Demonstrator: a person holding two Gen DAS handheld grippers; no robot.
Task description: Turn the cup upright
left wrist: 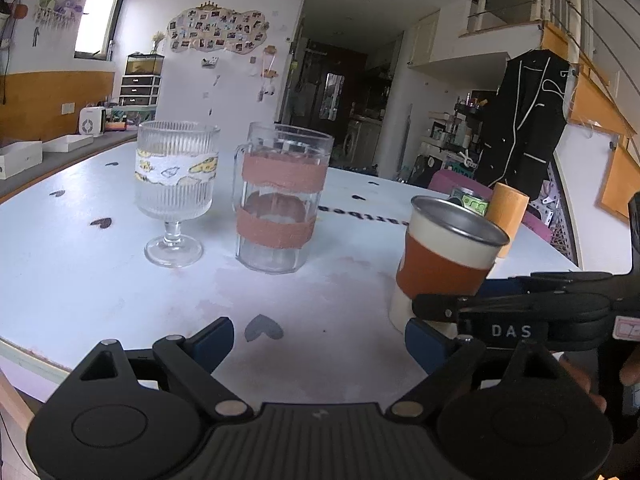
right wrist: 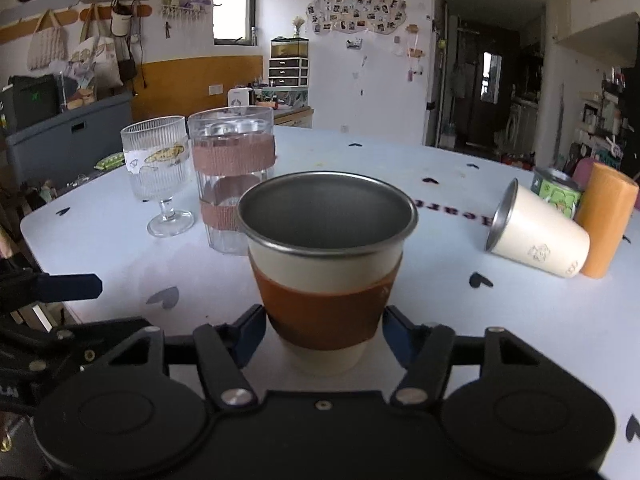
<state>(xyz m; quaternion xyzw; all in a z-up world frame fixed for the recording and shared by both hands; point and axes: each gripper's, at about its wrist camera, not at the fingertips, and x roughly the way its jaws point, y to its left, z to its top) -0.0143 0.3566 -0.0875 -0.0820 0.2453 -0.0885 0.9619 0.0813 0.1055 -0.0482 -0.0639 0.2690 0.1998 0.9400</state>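
The right gripper (right wrist: 324,330) stands nearest in its own view, its blue pads (right wrist: 250,334) at either side of the cup (right wrist: 326,268) low on its brown sleeve; whether they press the sleeve or stand just clear cannot be told. The cup stands upright on the white table (right wrist: 460,320), mouth up (metal rim, cream body). The left gripper (left wrist: 318,338) hovers over the table with its fingers spread wide and nothing between them; the cup stands just right of it. Farther back on the left stand a banded glass mug (right wrist: 231,176) and a ribbed stemmed glass (right wrist: 158,176), both upright and side by side. Far right, a second cream cup (right wrist: 536,236) lies on its side, touching an orange cylinder (right wrist: 606,220), with a green tin (right wrist: 558,192) behind.
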